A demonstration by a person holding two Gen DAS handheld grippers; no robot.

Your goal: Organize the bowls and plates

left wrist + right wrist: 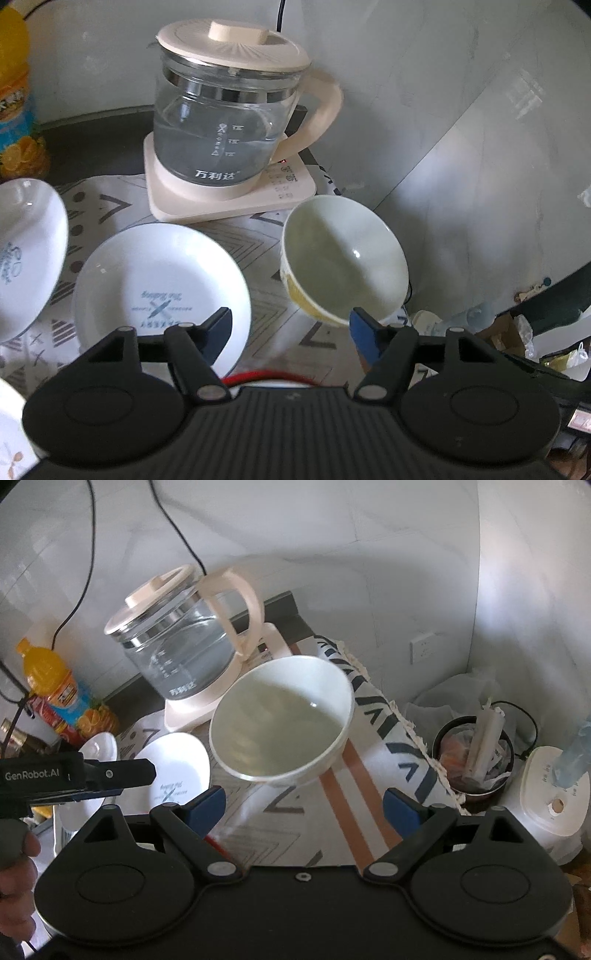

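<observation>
Open right gripper [303,805], bowl [280,716] — kettle [177,642] behind

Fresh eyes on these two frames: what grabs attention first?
The glass kettle with a cream lid, on its base at the back of the patterned cloth. Next, the empty white bowl near the table's right edge, ahead of the open right gripper. Left of the bowl lies a white plate with blue print.

I am working in a home kitchen corner: a glass kettle [225,122], juice bottle [59,690] and cloth-covered surface [295,812] are sitting against tiled walls.
</observation>
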